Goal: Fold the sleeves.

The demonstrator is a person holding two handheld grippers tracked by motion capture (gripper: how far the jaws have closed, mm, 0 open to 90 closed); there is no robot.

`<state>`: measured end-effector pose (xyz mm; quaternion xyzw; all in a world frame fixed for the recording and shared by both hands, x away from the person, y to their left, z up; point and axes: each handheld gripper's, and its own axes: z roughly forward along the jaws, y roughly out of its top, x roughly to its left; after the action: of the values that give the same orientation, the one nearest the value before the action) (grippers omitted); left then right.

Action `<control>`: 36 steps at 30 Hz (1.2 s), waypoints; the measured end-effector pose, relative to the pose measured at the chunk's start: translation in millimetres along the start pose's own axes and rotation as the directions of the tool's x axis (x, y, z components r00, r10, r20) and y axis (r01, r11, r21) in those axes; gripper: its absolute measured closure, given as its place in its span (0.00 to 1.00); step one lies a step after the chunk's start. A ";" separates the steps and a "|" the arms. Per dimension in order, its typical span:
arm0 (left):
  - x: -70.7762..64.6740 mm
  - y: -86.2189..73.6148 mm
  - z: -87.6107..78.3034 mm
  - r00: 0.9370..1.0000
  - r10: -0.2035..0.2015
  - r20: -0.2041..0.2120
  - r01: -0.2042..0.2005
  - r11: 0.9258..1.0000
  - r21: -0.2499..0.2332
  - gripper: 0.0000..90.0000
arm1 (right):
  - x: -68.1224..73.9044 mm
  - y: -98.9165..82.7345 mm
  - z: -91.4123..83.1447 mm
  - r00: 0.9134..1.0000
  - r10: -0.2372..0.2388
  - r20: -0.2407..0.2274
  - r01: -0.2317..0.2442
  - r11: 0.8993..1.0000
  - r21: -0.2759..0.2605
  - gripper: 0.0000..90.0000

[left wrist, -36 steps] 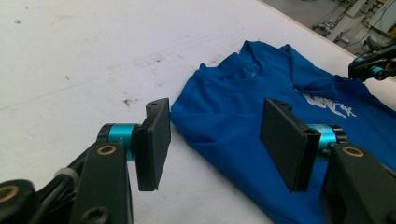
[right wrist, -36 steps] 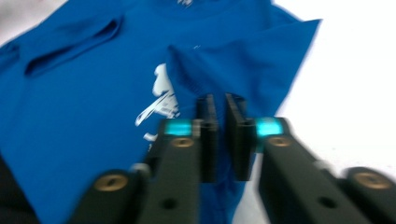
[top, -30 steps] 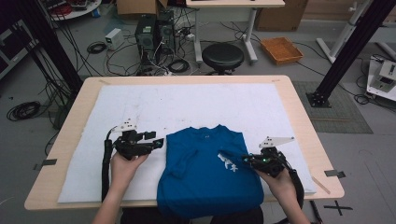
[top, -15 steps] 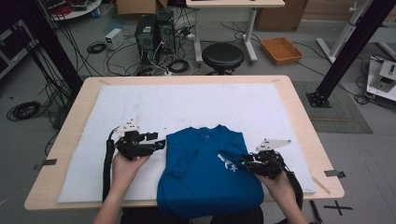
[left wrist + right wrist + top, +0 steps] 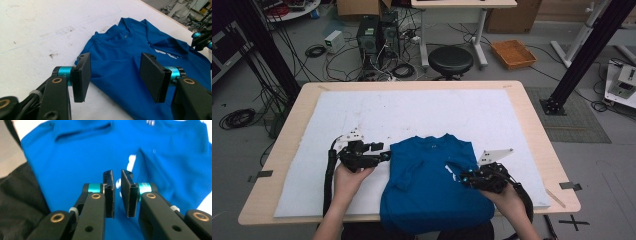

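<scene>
A blue T-shirt [image 5: 432,187] lies flat on the white mat, collar away from me, and its hem hangs over the near table edge. My left gripper [image 5: 381,151] rests open at the shirt's left sleeve. In the left gripper view [image 5: 115,60] the pads stand wide apart over the sleeve edge of the shirt [image 5: 117,47], with nothing pressed between them. My right gripper [image 5: 463,176] hovers over the shirt's right side, by the folded-in sleeve with white print. Its jaws have just been closing. In the right gripper view [image 5: 117,173] a narrow gap remains, with nothing between the pads above the shirt [image 5: 75,152].
The white mat [image 5: 412,115] covers most of the wooden table [image 5: 532,125]. A black stool [image 5: 450,59], computer boxes and cables sit on the floor beyond the far edge. My dark clothing [image 5: 17,195] lies below the shirt's hem.
The right gripper has shifted slightly left over the shirt. The left gripper and the shirt have stayed where they were.
</scene>
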<state>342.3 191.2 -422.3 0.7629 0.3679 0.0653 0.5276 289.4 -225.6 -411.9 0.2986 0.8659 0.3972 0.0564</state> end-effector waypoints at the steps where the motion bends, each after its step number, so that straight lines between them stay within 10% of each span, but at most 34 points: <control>1: 0.0 0.1 0.2 1.000 0.002 0.003 -0.002 1.000 -0.001 0.48 | 3.3 6.8 4.9 1.000 -0.010 0.002 0.010 1.000 -0.006 0.87; 14: -0.1 -0.8 -1.9 1.000 -0.002 0.004 0.002 1.000 -0.001 0.48 | 15.6 66.3 84.1 0.993 0.012 0.116 -0.014 1.000 0.017 0.81; 23: 0.0 -1.0 -1.7 1.000 -0.001 0.010 0.001 1.000 0.004 0.48 | 16.2 76.9 121.5 0.993 0.006 0.115 -0.012 0.999 0.050 0.99; 30: 0.9 -1.4 -3.0 1.000 -0.003 0.010 0.003 1.000 0.000 0.48 | 10.6 74.3 119.9 0.987 -0.005 0.158 -0.006 0.998 0.066 0.99; 36: 1.3 0.5 -4.7 1.000 0.003 0.010 -0.003 1.000 -0.010 0.47 | 8.9 71.7 93.6 0.985 -0.006 0.175 0.010 1.000 -0.023 0.69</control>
<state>341.1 195.5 -420.1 0.7610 0.3639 0.0642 0.5332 347.4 -123.0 -422.4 0.3282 0.8540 0.3795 0.1375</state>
